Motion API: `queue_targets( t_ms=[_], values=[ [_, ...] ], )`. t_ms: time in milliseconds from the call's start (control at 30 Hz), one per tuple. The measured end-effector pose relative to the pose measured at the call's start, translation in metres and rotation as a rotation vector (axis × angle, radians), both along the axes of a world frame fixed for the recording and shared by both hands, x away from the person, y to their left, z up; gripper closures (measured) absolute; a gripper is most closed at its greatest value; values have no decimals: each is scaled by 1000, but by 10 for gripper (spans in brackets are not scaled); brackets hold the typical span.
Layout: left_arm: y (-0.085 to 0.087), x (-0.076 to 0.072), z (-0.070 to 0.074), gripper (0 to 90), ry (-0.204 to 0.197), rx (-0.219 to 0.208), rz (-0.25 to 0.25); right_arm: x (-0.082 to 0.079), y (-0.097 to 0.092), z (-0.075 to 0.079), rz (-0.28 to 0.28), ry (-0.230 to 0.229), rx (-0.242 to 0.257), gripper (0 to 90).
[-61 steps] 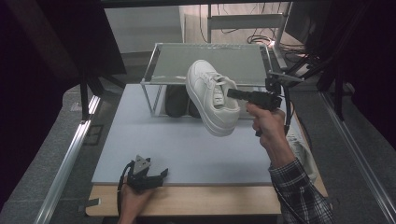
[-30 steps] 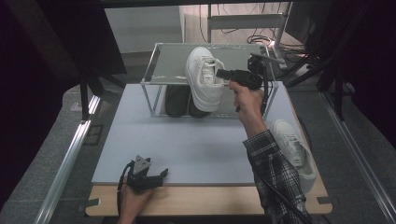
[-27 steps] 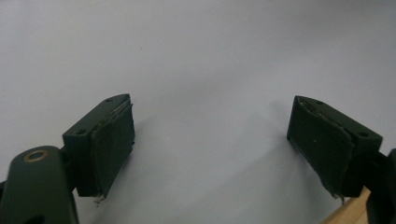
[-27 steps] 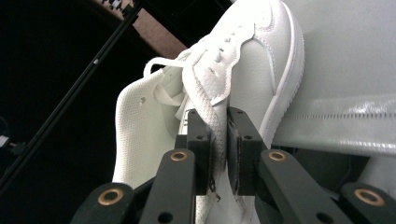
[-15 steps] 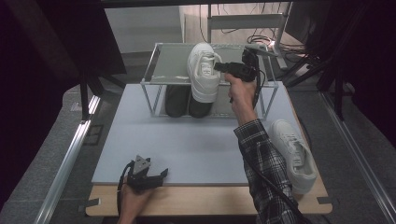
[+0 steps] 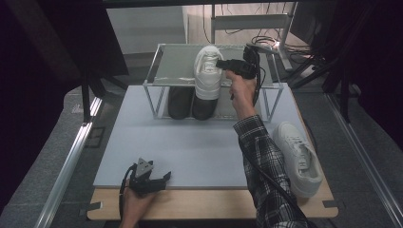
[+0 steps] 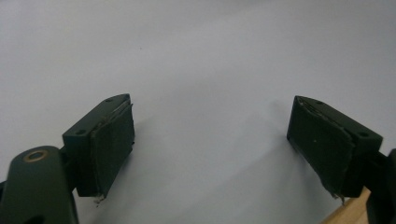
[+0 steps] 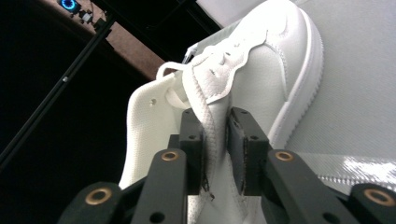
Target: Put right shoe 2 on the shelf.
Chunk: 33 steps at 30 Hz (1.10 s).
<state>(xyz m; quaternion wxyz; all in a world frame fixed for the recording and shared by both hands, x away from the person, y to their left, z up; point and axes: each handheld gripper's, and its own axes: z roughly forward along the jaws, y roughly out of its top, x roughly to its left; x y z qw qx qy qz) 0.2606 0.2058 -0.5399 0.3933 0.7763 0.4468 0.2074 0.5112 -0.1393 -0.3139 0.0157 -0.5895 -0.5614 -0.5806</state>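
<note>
Right gripper (image 6: 220, 63), clamped on the white sneaker's (image 6: 207, 71) collar, has carried it from mid-frame up onto the rack's (image 6: 173, 64) top shelf; release looks next. Left gripper (image 6: 164, 177) rests open, lower left.

The white sneaker (image 8: 261, 70) on the rack looks like smooth, slightly glossy leather, with a mesh-like lining inside its collar and a woven cloth lace. The black right gripper (image 8: 215, 149) pinches its upper edge between matt, rubbery pads – brass-coloured rivets shine on its dull plastic arms. The shoe rack (image 6: 177, 64) has thin silvery metal legs and a translucent shelf with a faint sheen. The pale grey table mat (image 7: 201, 56) is smooth and matt, over a light wood board (image 6: 209, 205). The left gripper's (image 7: 210, 154) pads (image 7: 112, 149) look worn, frayed at the edges
</note>
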Motion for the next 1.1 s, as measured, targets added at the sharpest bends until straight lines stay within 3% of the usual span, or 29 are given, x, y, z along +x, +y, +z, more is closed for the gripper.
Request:
queue_targets(
  t_ms=[167, 300, 433, 667, 767, 1100],
  values=[
    [0, 0, 0, 151, 0, 0, 0, 0, 1, 1, 7, -27, -17, 655],
    [0, 0, 0, 151, 0, 0, 0, 1, -1, 0, 33, -32, 32, 567],
    [0, 0, 0, 151, 0, 0, 0, 0, -4, 1, 58, -31, 17, 533],
    [0, 0, 0, 151, 0, 1, 1, -8, -10, 6, 75, -67, -52, 511],
    [0, 0, 0, 151, 0, 1, 0, -12, -14, 7, 83, -79, -35, 511],
    [0, 0, 0, 151, -2, 0, 1, -31, -24, -1, 129, -128, -67, 574]
  ],
)
